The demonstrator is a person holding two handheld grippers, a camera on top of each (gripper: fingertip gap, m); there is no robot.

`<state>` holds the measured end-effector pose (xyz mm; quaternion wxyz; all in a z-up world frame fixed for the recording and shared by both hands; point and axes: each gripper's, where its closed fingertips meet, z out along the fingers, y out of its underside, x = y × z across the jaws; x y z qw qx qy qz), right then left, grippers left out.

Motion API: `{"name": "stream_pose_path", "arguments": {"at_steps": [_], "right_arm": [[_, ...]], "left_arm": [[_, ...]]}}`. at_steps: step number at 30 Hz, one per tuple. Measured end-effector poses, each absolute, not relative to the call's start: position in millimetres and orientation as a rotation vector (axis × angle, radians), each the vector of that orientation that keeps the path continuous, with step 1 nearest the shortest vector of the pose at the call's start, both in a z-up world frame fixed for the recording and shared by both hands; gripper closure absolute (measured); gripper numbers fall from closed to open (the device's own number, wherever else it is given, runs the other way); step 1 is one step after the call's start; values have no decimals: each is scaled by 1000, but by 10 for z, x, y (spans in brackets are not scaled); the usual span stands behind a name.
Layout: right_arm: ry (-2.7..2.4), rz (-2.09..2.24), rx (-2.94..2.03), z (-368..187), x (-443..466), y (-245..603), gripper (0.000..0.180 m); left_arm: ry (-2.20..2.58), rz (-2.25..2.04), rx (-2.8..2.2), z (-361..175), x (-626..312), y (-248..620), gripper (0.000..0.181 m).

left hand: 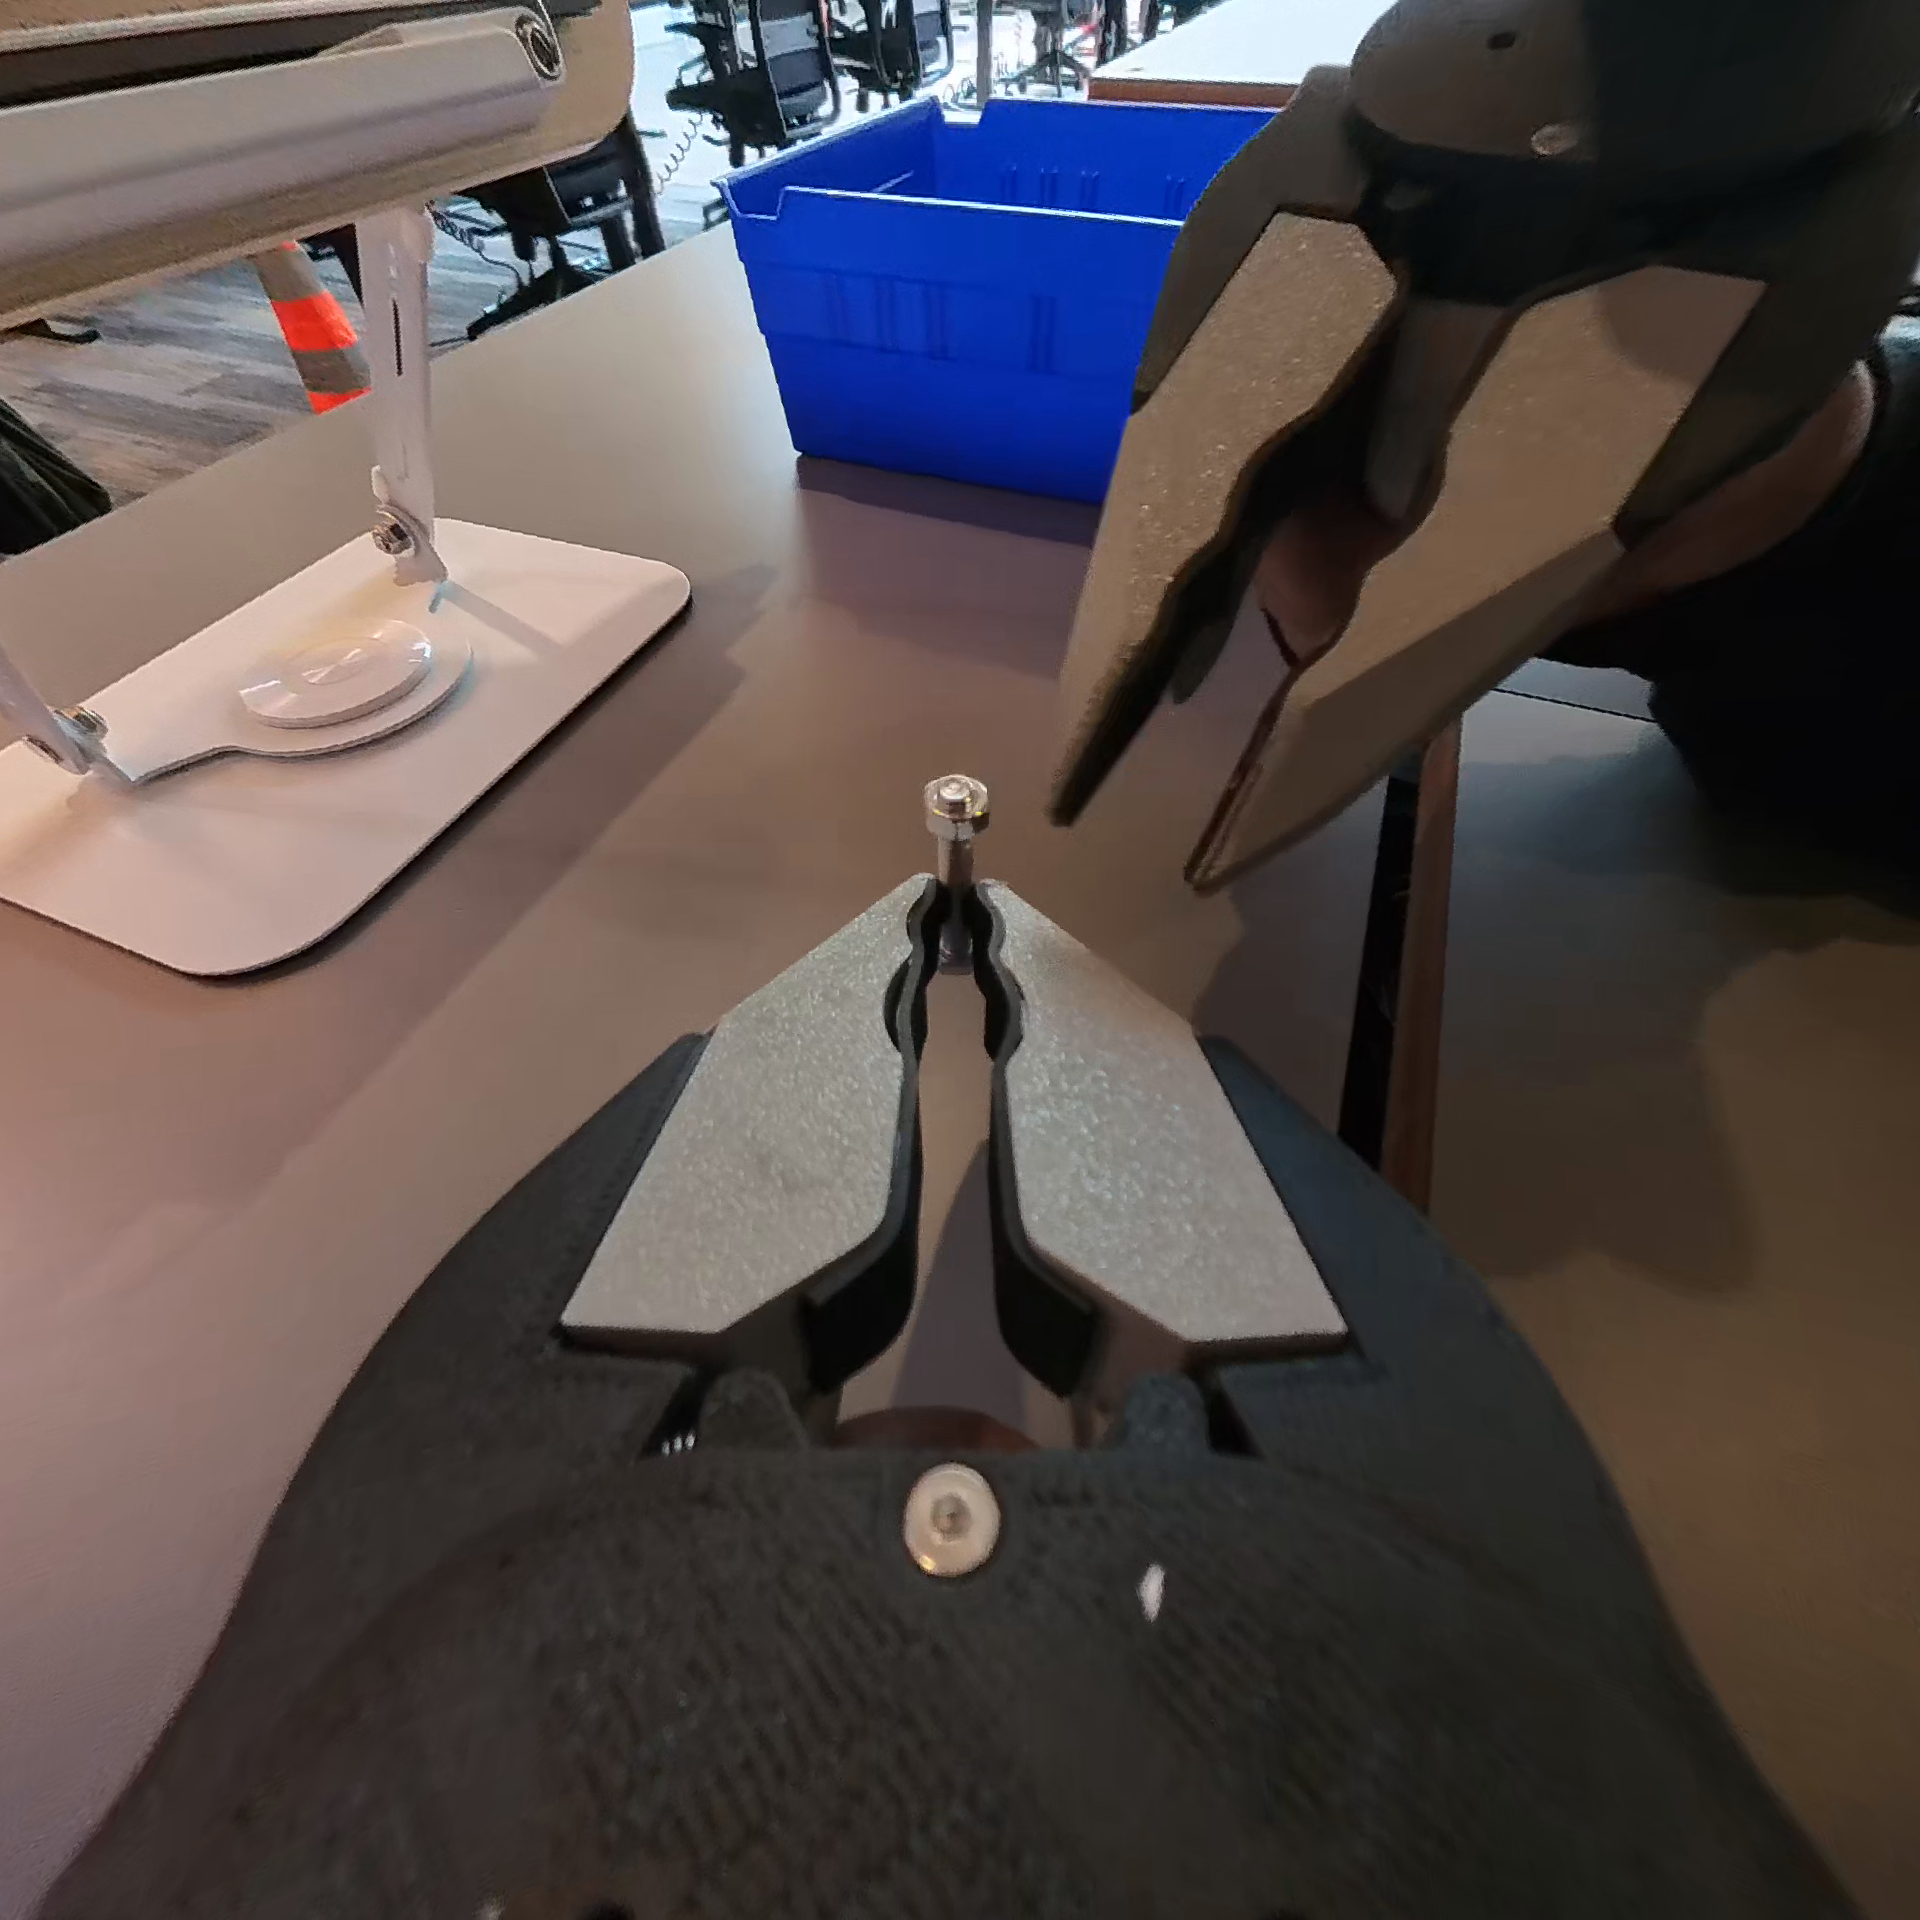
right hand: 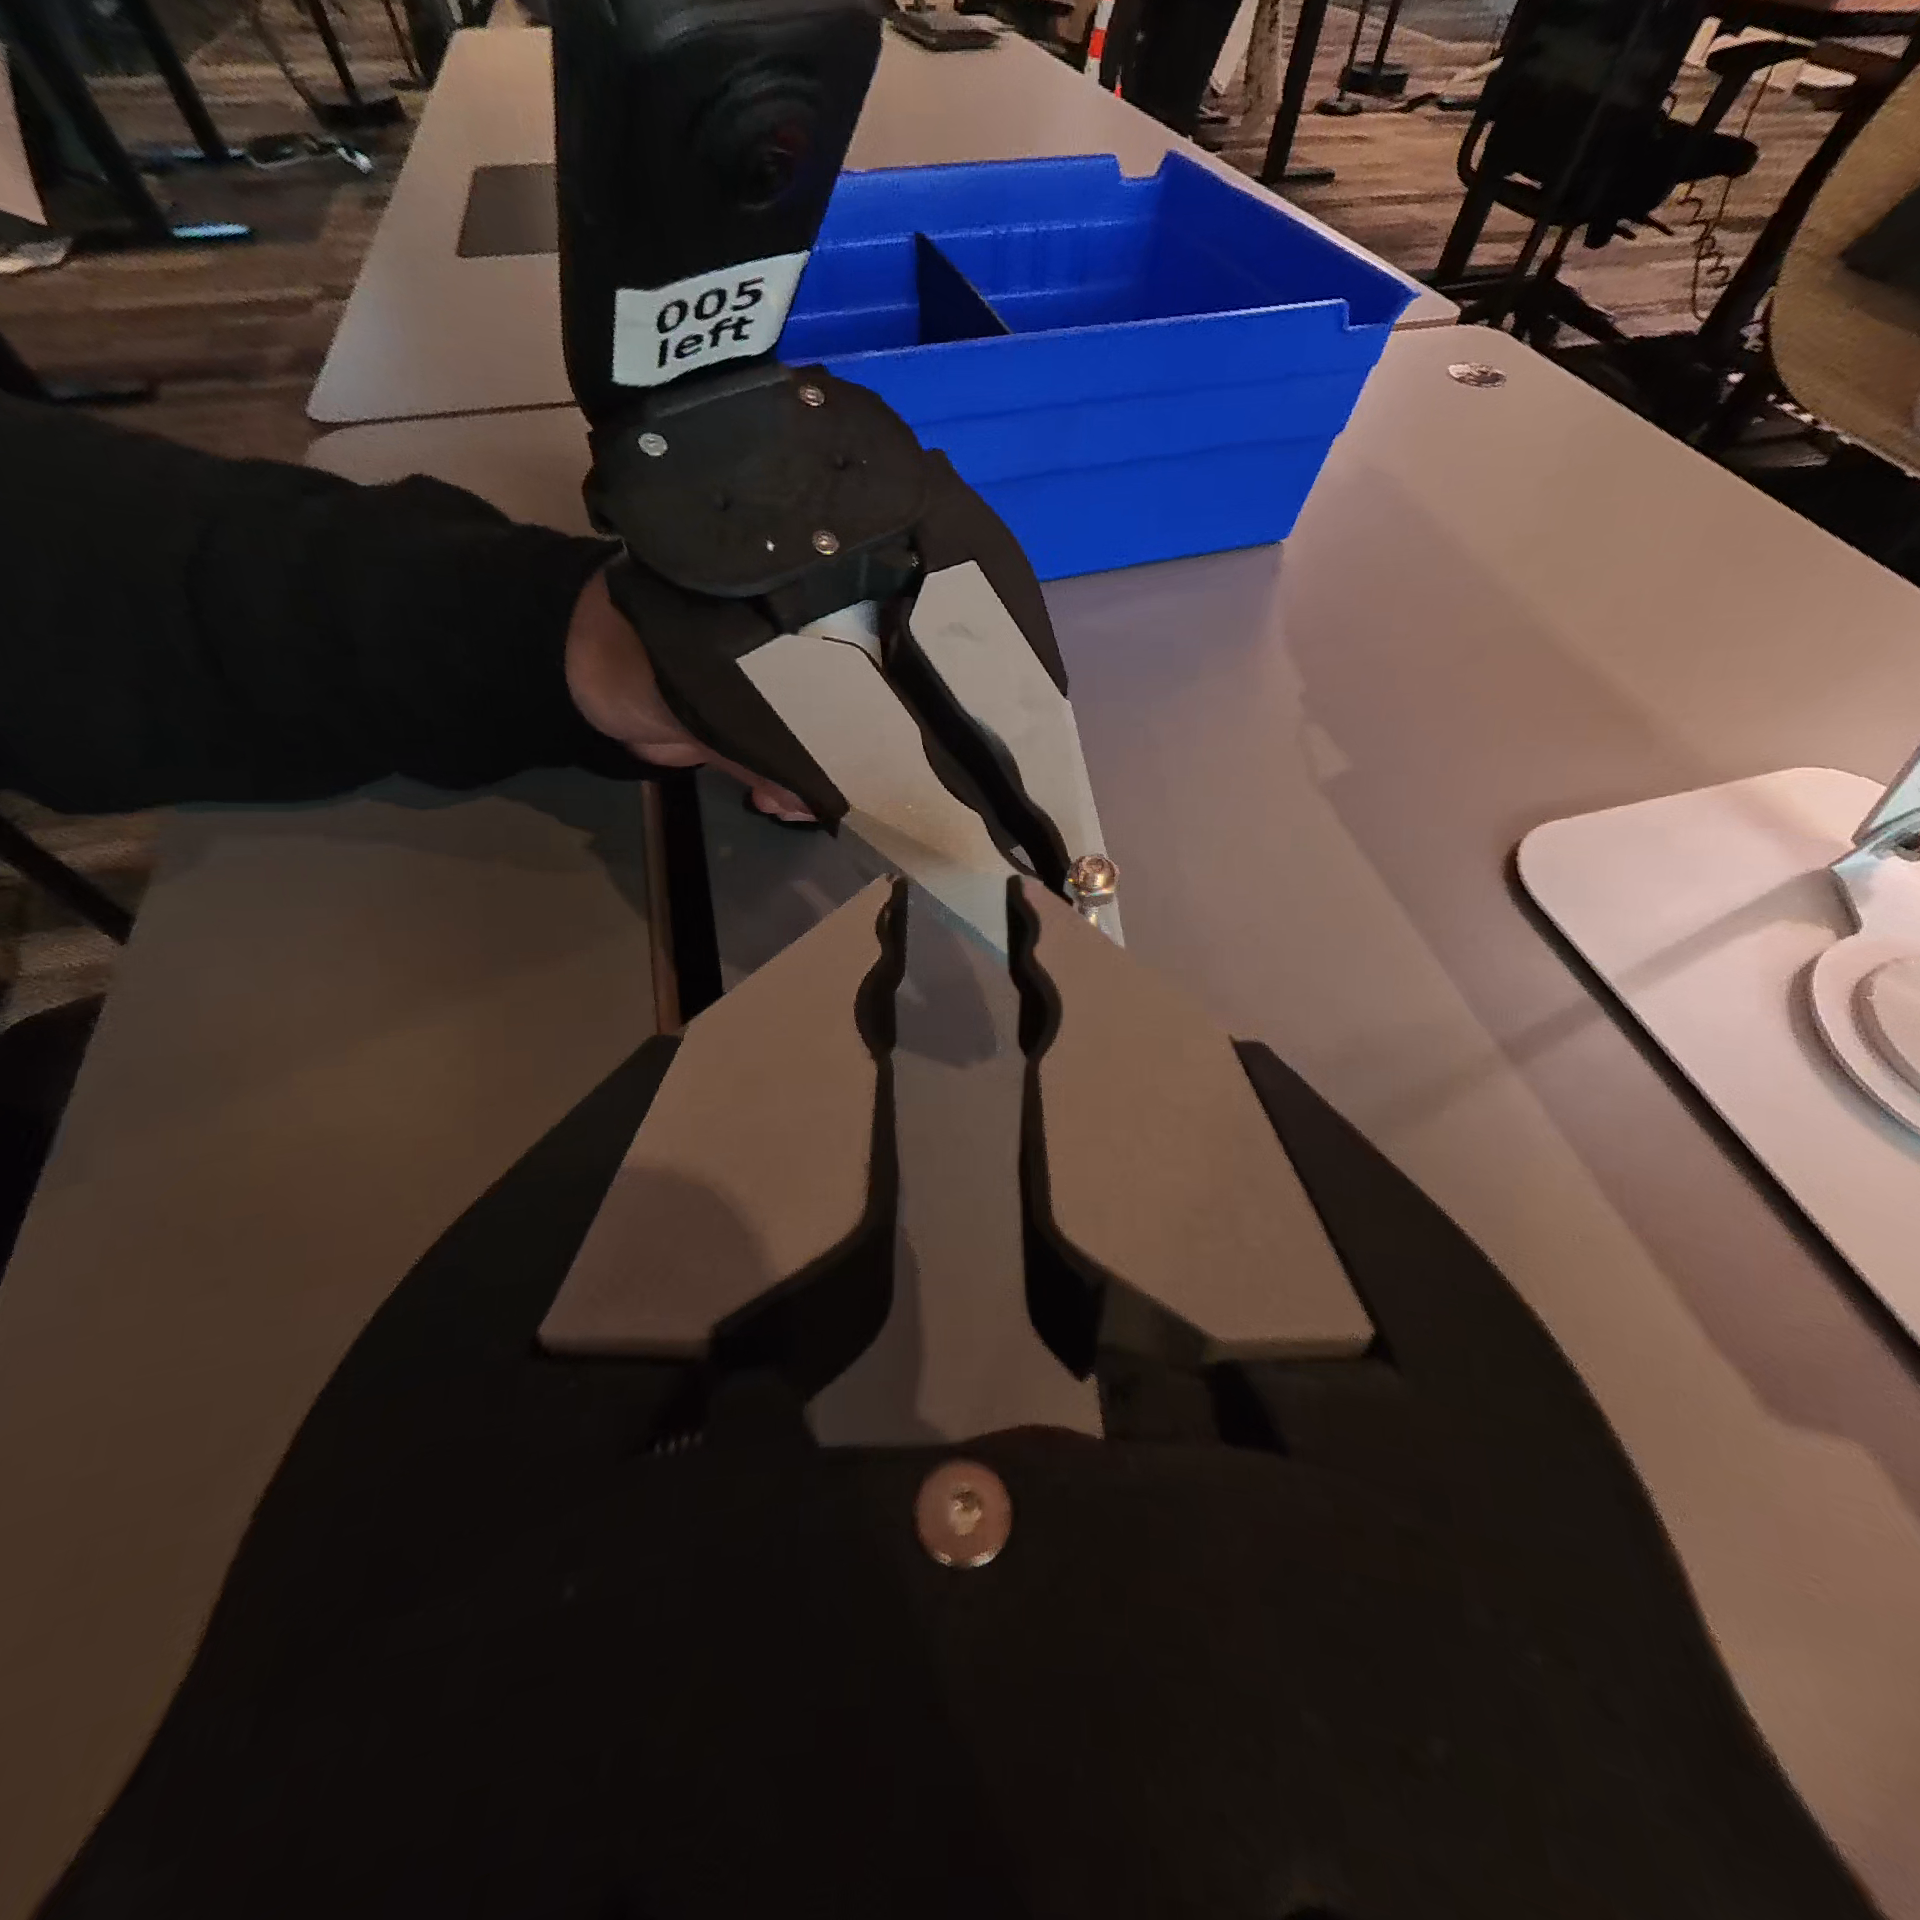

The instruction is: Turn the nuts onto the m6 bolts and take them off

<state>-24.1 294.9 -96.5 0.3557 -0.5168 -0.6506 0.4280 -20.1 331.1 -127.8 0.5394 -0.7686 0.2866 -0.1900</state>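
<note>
My left gripper [left hand: 954, 899] is shut on a small steel bolt [left hand: 953, 868] and holds it upright above the grey table. A silver nut [left hand: 956, 808] sits on the bolt's top end, clear of the fingers. My right gripper [left hand: 1127, 847] hangs open and empty just right of the nut, not touching it. In the right wrist view my right gripper [right hand: 954, 896] is open, with the left gripper [right hand: 1075, 894] just beyond its fingertips and the nut [right hand: 1094, 871] showing at that gripper's tip.
A blue divided bin [left hand: 956, 301] stands at the back of the table; it also shows in the right wrist view [right hand: 1091, 416]. A white stand with a flat base [left hand: 343, 727] is on the left. A gap between tables [left hand: 1403, 987] runs on the right. The gap from one gripper's tips to the other's is roughly 4 centimetres. My left gripper's tips are some 25 centimetres from the flat base [left hand: 343, 727]. Seen from the right wrist view [right hand: 1848, 1005] as well.
</note>
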Motion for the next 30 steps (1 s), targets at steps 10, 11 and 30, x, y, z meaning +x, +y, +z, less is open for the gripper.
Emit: {"name": "stream_pose_path", "arguments": {"at_steps": [10, 11, 30], "right_arm": [[-1600, 1085, -1394, -1000, -277, 3105, 141], [-1615, 1101, -1391, -1008, -280, 3071, 142], [-1596, 1103, -1400, -988, -249, 3109, 146]], "left_arm": [[694, -444, -1812, -1270, -173, 3301, 179], [693, -444, -1811, -1268, -171, 3302, 179], [684, -423, -1813, -1273, -170, 3315, 178]]}}
